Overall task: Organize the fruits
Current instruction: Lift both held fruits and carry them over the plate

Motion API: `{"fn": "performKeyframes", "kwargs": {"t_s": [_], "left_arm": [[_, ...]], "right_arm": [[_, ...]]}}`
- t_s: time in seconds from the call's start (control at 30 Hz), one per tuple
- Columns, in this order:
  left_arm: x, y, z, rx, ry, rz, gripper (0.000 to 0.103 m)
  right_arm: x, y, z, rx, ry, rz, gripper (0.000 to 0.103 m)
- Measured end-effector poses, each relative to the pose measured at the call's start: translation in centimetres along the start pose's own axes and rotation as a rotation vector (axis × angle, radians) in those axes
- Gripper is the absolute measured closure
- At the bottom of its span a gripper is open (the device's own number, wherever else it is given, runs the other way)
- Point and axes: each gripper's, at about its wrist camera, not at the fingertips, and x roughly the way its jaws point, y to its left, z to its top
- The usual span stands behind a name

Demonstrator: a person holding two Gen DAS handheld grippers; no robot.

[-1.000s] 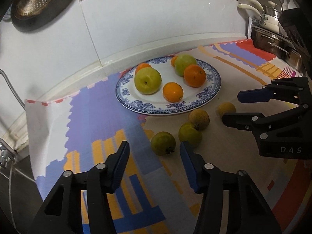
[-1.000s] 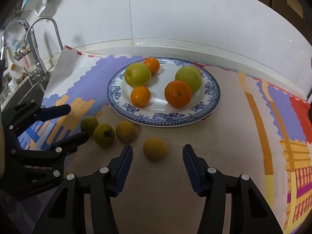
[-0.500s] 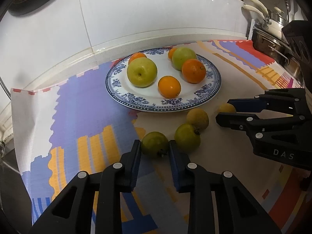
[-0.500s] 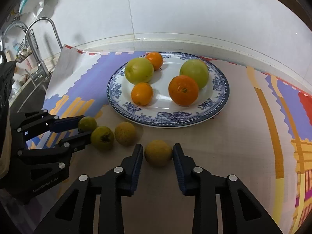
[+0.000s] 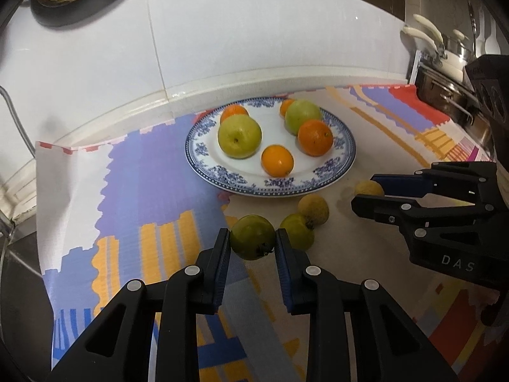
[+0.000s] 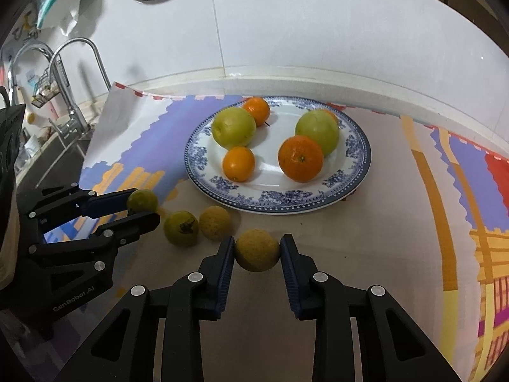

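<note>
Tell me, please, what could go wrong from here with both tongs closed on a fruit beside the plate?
1. The left tongs pinch the round dark-green fruit only at their tips; it might slip out.
2. The small green stemmed fruit and the yellowish round fruit lie close by; a sideways move could set them rolling.
3. The blue-patterned white plate already holds several fruits, so whatever the right tongs add could knock them.

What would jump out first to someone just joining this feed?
Both grippers are clamped on small fruits at once: the left gripper on a green fruit, the right gripper on a yellowish fruit, both just in front of the blue-patterned plate. That plate, in the middle of the colourful mat, carries green apples and oranges. Two more small fruits lie on the mat between the grippers.
</note>
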Motion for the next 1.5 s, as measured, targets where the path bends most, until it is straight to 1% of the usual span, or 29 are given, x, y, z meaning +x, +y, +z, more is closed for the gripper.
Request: {"fn": "performKeyframes", "kwargs": {"t_s": [0.3,0.63,0.87,1.2,1.5], "left_arm": [[-3.5,-0.8,0.5,-0.056,-0.063,0.007,0.075],[-7.5,-2.6,1.2,-0.057,-0.143,0.025,0.075],[-9.4,-3.3,1.8,-0.064,-0.192,0.033,0.075],[-10.6,-4.2,3.7,-0.044,-0.253,0.052,0.075],[-9.9,-4.4,6.1,-0.031,-0.27,0.06,0.075]], "right_arm": [[-3.5,0.6,0.3,-0.009,-0.066,0.02,0.072],[-7.6,0.9,0.1,-0.004,-0.144,0.039,0.072],[-9.9,0.8,0.2,-0.008,-0.19,0.052,0.072],[-11.6,0.2,1.2,-0.011,-0.244,0.069,0.072],[-11.6,-0.8,3.3,-0.01,-0.271,0.089,0.072]]}}
